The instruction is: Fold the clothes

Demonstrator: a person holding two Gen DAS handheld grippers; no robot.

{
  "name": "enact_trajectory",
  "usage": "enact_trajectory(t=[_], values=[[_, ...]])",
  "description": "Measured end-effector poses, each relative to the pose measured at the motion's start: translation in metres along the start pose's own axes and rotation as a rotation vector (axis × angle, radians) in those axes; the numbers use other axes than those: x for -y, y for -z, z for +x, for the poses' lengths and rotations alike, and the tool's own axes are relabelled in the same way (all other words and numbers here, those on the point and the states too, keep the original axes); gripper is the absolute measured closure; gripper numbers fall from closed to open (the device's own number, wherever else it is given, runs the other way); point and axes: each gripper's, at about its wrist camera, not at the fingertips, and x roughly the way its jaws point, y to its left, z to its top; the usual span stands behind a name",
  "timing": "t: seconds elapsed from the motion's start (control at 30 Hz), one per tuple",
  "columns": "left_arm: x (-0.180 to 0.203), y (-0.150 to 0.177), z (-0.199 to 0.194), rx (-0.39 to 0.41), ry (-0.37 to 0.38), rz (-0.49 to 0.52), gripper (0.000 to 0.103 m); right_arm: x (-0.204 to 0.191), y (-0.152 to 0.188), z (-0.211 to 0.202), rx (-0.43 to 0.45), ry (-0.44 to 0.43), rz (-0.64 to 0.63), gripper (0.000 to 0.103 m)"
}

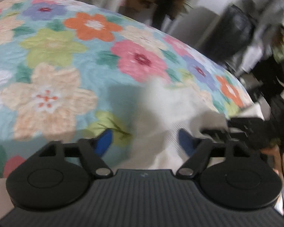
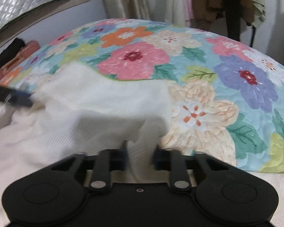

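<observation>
Right claw [image 2: 140,156] has a ridge of the white garment [image 2: 96,102] standing between its two fingers; they are near each other, and it seems to pinch the cloth, although the blur makes the contact not fully sure. Left claw [image 1: 144,141] is wide, with blue pads [image 1: 104,141] well apart, and some white cloth lies between them, but nothing is clamped there. In the left view the right tool appears dark and blurred at the right edge, just beside the same garment.

Outward from the claws, the white garment is spread on the near part of the bed, over a flower-pattern cover [image 2: 227,71], with one soft corner reaching toward a pink flower. Whether it is partly folded I cannot tell; its edges are too blurred.

Behind the bed, hanging clothes [image 2: 198,1] are visible.

Risks, in my judgement: the knit is thin and loose, so the right claw may hold only one layer and the fold becomes uneven. The open left claw may also drag the cover together with the garment.
</observation>
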Motion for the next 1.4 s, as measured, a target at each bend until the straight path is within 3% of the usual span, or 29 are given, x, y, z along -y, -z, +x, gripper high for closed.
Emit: enact_trajectory(t=[0.03, 0.1, 0.13, 0.17, 0.2, 0.33, 0.47, 0.53, 0.57, 0.63, 0.67, 0.7, 0.73, 0.8, 0.9, 1.0, 1.13, 1.27, 1.4], values=[[0.001, -0.001, 0.007, -0.059, 0.005, 0.007, 0.007, -0.001, 0.003, 0.002, -0.004, -0.006, -0.004, 0.091], [0.009, 0.004, 0.020, -0.126, -0.099, 0.060, 0.013, 0.001, 0.001, 0.000, -0.003, 0.010, -0.002, 0.093], [0.014, 0.006, 0.024, -0.135, -0.175, 0.102, 0.038, 0.000, 0.000, 0.000, 0.002, 0.017, -0.011, 0.095], [0.021, 0.008, 0.029, -0.147, -0.262, 0.154, 0.070, -0.002, 0.000, -0.002, 0.013, 0.034, -0.026, 0.097], [0.025, 0.009, 0.030, -0.141, -0.297, 0.179, 0.093, -0.005, -0.001, -0.005, 0.042, 0.071, -0.045, 0.097], [0.047, -0.006, 0.017, 0.009, -0.371, 0.232, 0.098, -0.014, -0.023, -0.017, 0.175, 0.195, -0.104, 0.098], [0.055, -0.034, 0.008, 0.176, -0.463, 0.279, 0.099, -0.011, -0.061, -0.018, 0.264, 0.245, -0.073, 0.098], [0.053, -0.046, 0.007, 0.231, -0.470, 0.280, 0.099, -0.008, -0.078, -0.016, 0.318, 0.270, -0.036, 0.098], [0.050, -0.050, 0.010, 0.240, -0.473, 0.266, 0.098, -0.005, -0.084, -0.007, 0.273, 0.275, -0.022, 0.098], [0.040, -0.053, 0.033, 0.140, -0.518, 0.254, 0.090, -0.001, -0.095, 0.013, 0.181, 0.283, 0.004, 0.094], [0.036, -0.050, 0.042, 0.105, -0.564, 0.254, 0.079, -0.003, -0.092, 0.016, 0.159, 0.311, 0.011, 0.089], [0.035, -0.044, 0.043, 0.093, -0.598, 0.250, 0.069, -0.004, -0.089, 0.019, 0.138, 0.340, 0.018, 0.083], [0.034, -0.038, 0.042, 0.085, -0.629, 0.244, 0.065, -0.006, -0.086, 0.023, 0.116, 0.368, 0.025, 0.070], [0.036, -0.016, 0.021, 0.110, -0.635, 0.195, 0.048, -0.009, -0.062, 0.003, 0.100, 0.293, 0.067, 0.059], [0.044, 0.033, -0.018, 0.076, -0.594, 0.140, 0.039, -0.016, -0.022, -0.028, 0.067, 0.187, 0.109, 0.055], [0.067, 0.100, -0.045, -0.019, -0.585, 0.238, 0.031, -0.028, 0.040, -0.077, 0.019, 0.148, 0.097, 0.054], [0.086, 0.188, -0.081, -0.138, -0.589, 0.262, 0.025, -0.026, 0.123, -0.146, -0.063, 0.093, 0.134, 0.053], [0.090, 0.248, -0.121, -0.230, -0.557, 0.103, 0.021, -0.021, 0.195, -0.196, -0.161, 0.094, 0.207, 0.051], [0.096, 0.276, -0.140, -0.314, -0.526, 0.053, 0.017, -0.015, 0.238, -0.225, -0.256, 0.110, 0.213, 0.051]])
